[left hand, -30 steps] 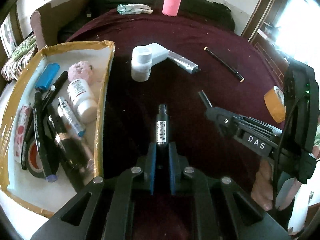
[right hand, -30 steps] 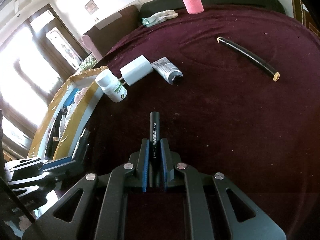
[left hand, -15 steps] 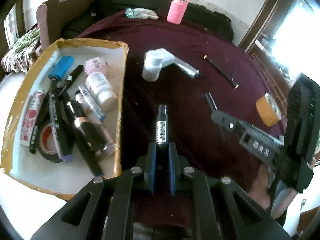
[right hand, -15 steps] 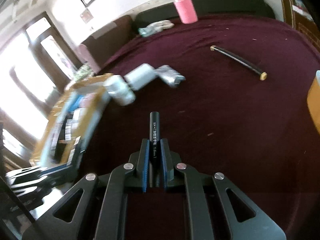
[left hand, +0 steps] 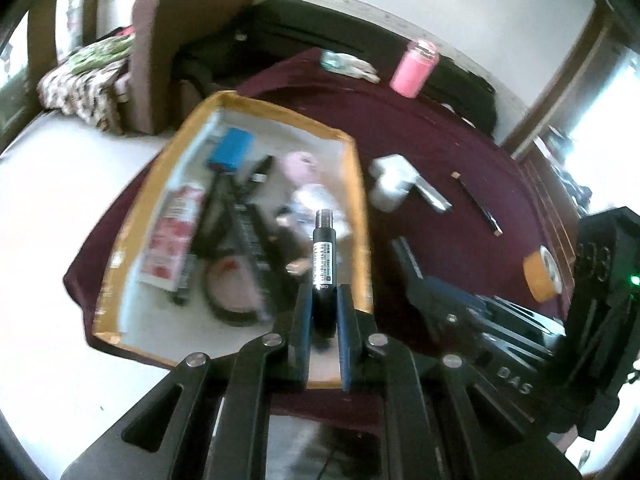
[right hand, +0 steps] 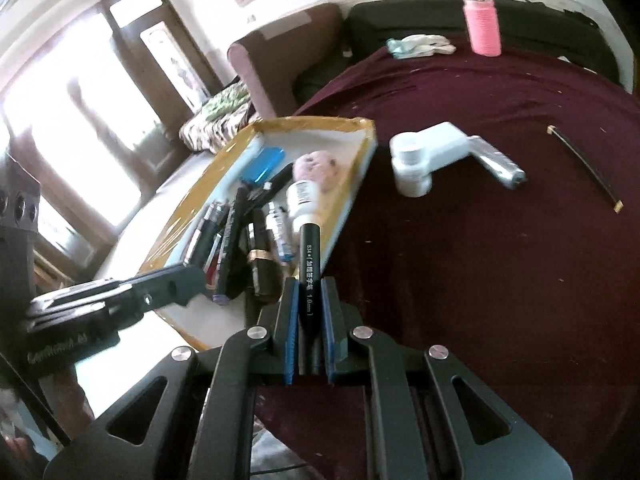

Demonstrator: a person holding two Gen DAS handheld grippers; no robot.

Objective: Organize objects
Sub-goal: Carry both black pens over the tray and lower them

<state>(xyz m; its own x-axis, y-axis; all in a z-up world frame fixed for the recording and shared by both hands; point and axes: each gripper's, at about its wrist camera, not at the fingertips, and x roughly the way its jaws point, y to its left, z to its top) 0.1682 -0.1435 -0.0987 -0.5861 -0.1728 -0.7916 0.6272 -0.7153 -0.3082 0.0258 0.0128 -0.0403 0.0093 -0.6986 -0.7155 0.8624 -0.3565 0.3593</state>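
Nearest, left gripper [left hand: 323,304] pinching a black labelled pen barrel [left hand: 325,255]; right gripper [right hand: 309,300] pinching a black pen cap [right hand: 309,276]. Beyond both, over the near edge of a yellow-rimmed tray [right hand: 347,190] crowded with pens and bottles. Farther right on maroon cloth [right hand: 500,260]: white bottle [right hand: 411,164], silver tube [right hand: 496,162]. Farthest, pink bottle [right hand: 482,24].

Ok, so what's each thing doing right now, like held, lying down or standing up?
Left gripper: shut on pen body.
Pen body: held, over the tray.
Right gripper: shut on pen cap.
Pen cap: held, near the tray's edge.
Tray: holds many things.
Pink bottle: standing.
White bottle: standing.
Black pen: lying.
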